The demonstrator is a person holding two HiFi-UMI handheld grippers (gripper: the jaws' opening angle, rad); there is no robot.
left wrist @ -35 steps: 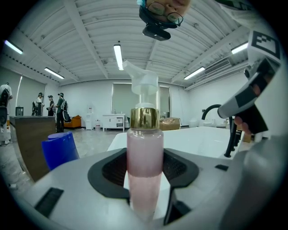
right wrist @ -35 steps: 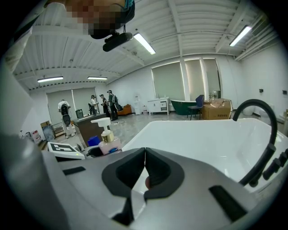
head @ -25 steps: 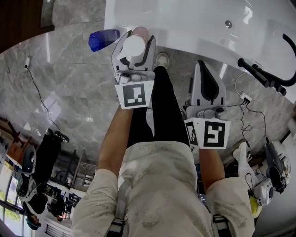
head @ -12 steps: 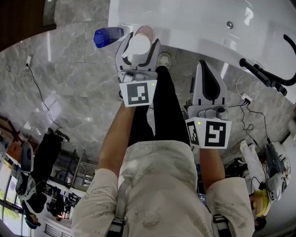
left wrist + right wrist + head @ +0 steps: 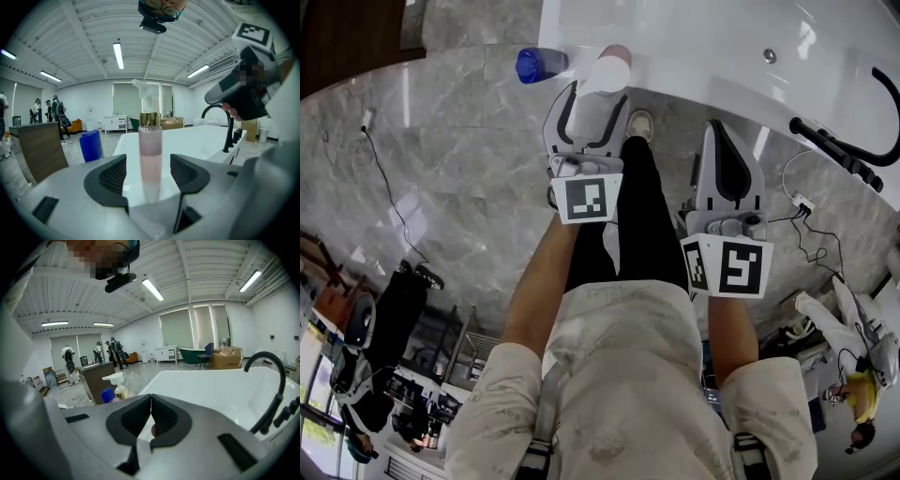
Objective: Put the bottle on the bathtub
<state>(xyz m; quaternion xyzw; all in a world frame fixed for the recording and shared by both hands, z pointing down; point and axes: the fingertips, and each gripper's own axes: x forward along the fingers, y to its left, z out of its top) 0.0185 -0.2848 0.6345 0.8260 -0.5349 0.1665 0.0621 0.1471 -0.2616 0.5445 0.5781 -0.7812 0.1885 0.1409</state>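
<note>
The left tool [image 5: 591, 92] is wide open. Its two dark pads stand well apart on either side of the bottle [image 5: 151, 154], with a clear gap on each side, so it has hold of nothing. The bottle is a tall frosted one with pinkish liquid, a gold collar and a white pump. It stands upright at the near left corner of the bathtub [image 5: 199, 138], right at the edge of that white surface. From the head view the bottle's pump top [image 5: 606, 71] shows just past the tips of the left tool, at the rim of the bathtub [image 5: 722, 42].

The right tool [image 5: 150, 420] is closed, pads pressed together and empty. It is held near the front edge of the surface, well apart from the bottle.

A blue bin [image 5: 540, 64] stands on the floor just beside the tub's corner. A black tap [image 5: 848, 159] rises at the far right edge.
</note>
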